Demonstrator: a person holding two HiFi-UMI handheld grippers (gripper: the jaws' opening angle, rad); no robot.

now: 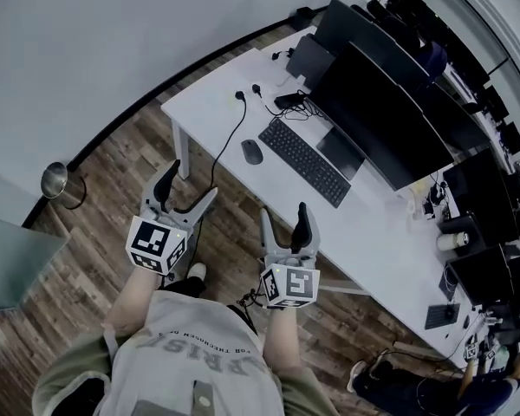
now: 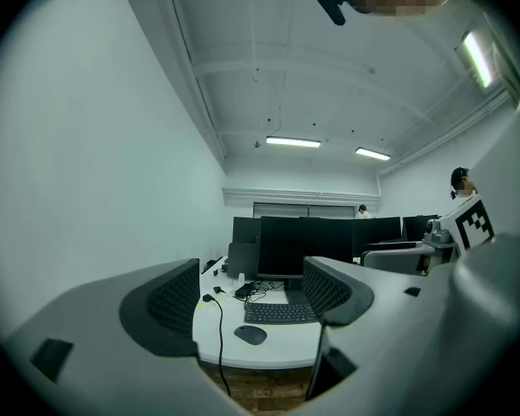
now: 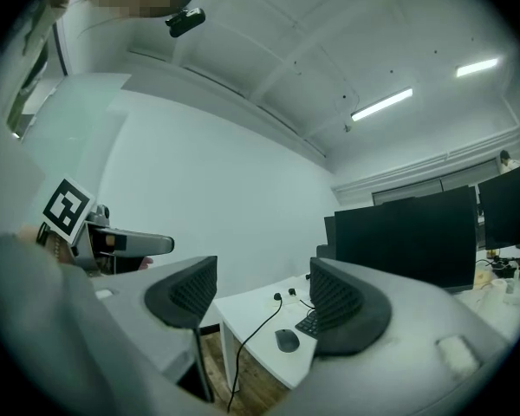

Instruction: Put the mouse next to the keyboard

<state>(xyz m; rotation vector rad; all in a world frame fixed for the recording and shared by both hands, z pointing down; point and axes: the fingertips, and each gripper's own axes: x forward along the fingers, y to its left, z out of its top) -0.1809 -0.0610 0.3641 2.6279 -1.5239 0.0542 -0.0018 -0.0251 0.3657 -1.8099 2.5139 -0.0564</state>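
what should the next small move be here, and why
Probably bring the left gripper forward toward the mouse: it is open, empty and short of the desk, and the mouse, lying apart from the keyboard, sits framed between the left jaws in the left gripper view.

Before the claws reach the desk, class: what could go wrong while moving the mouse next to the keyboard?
1. A black cable lies beside the mouse and hangs over the desk edge; the left claw could snag it.
2. The mouse is low and rounded, near that edge; a poor pinch might push it off.
3. The keyboard is close, so the open right claw may knock it.
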